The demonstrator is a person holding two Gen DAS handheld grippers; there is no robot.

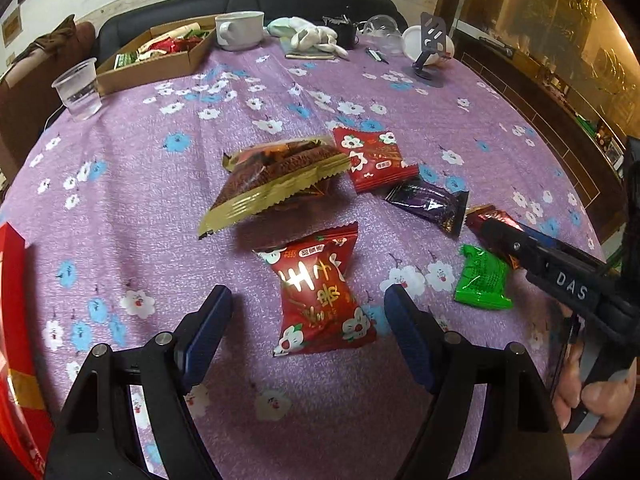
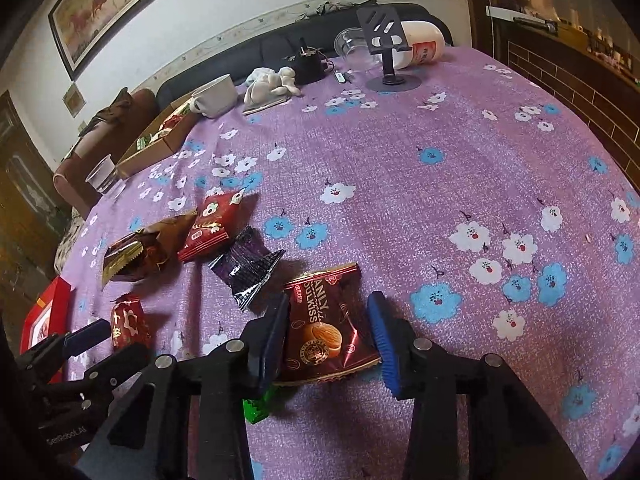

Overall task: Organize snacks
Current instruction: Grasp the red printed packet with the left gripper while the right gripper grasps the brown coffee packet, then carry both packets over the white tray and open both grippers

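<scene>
Here my bench (image 2: 400, 168) wears a purple cloth printed with white and blue flowers, and the snacks lie in a loose cluster near its front edge. I take the purple packet (image 2: 249, 266) as my landmark. Just behind it lies a small red packet (image 2: 208, 227), and further to the left of that a gold-edged brown packet (image 2: 136, 254). Right in front of the purple packet sits the dark red biscuit packet (image 2: 330, 330), between the fingers of my right tongs (image 2: 328, 344); the jaws stand half closed around it, the left pad against its edge, the right pad a little apart. A green packet (image 1: 484, 278) lies just beside and partly under them. My left tongs (image 1: 308, 320) stand wide open, holding nothing, straddling a red flower-print packet (image 1: 320, 296) to the left of the purple one.

Far behind the purple packet, at the bench's back edge, stand a cardboard tray (image 1: 160, 66) of snacks, a white mug (image 1: 239, 30), a clear plastic cup (image 1: 78, 90) and a phone stand (image 2: 386, 46). A dark sofa (image 1: 248, 0) runs behind the bench, and a framed horse painting (image 2: 100, 4) hangs on the white wall.
</scene>
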